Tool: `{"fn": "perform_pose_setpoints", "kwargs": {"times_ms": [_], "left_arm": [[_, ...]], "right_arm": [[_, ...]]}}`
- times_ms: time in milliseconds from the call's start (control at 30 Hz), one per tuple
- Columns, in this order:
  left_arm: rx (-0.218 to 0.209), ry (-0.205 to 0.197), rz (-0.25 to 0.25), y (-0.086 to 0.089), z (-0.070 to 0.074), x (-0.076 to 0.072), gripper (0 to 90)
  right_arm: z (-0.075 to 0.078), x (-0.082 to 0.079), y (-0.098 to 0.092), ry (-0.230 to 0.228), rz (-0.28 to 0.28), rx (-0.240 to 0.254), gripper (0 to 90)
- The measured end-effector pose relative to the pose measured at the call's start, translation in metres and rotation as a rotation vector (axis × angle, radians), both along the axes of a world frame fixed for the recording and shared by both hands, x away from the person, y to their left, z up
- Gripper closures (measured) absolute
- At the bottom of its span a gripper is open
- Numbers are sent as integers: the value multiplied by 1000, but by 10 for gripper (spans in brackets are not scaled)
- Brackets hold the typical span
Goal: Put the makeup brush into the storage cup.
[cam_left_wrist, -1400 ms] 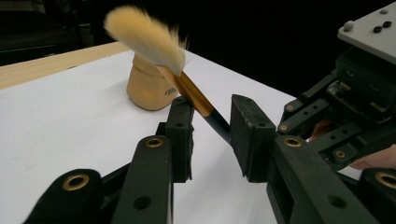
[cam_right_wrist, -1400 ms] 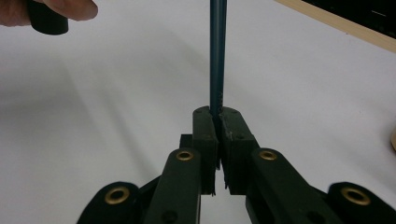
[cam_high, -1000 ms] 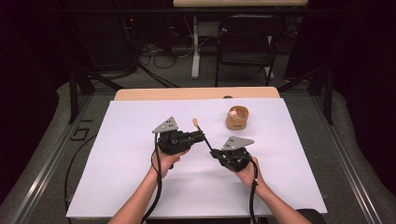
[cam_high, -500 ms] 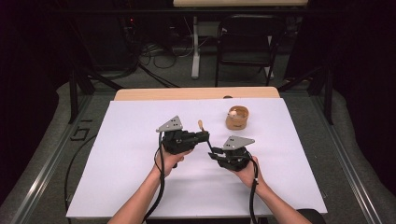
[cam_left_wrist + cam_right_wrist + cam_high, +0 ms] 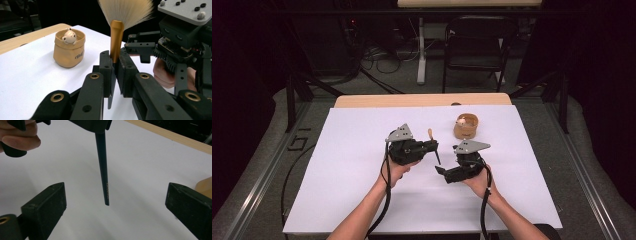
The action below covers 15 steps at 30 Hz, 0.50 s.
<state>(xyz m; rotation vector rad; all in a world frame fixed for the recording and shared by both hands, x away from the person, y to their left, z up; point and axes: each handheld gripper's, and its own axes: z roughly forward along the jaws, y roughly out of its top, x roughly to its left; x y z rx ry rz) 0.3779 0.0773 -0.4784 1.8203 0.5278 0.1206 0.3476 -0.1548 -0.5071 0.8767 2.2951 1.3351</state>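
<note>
While the left tongs [image 5: 113,72] clench the brush [image 5: 116,37], its handle hangs between the just-opened right tongs [image 5: 116,202].

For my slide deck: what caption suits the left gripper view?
Left gripper clamps a makeup brush upright by its gold ferrule, beside a small tan bear pot.

The table [image 5: 362,100] has a light wooden top, and a large white sheet [image 5: 337,190] covers most of it. Behind the table the room is dark. A black folding chair [image 5: 477,55] stands there on the grey floor [image 5: 257,165], beside a white post [image 5: 420,50]. Some black cables [image 5: 377,52] lie on the floor near it.
</note>
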Motion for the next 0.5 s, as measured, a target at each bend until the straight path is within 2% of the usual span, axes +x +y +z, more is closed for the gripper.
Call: {"fn": "perform_pose_setpoints", "kwargs": {"times_ms": [167,300,367,400,467,500], "left_arm": [[32,-11,15,-4,0,0,828],[41,-9,24,-6,-1,1,828],[54,-16,38,-7,0,1,828],[53,-16,36,-7,-1,1,828],[56,-15,40,-8,-1,1,828],[57,-17,41,-8,-1,1,828]], "right_arm": [[4,1,1,-16,0,0,30],[8,3,2,-34,5,21,202],[10,4,3,-32,11,18,322],[10,5,4,-34,17,16,350],[11,6,5,-39,25,9,487],[11,6,6,-42,31,5,492]]}}
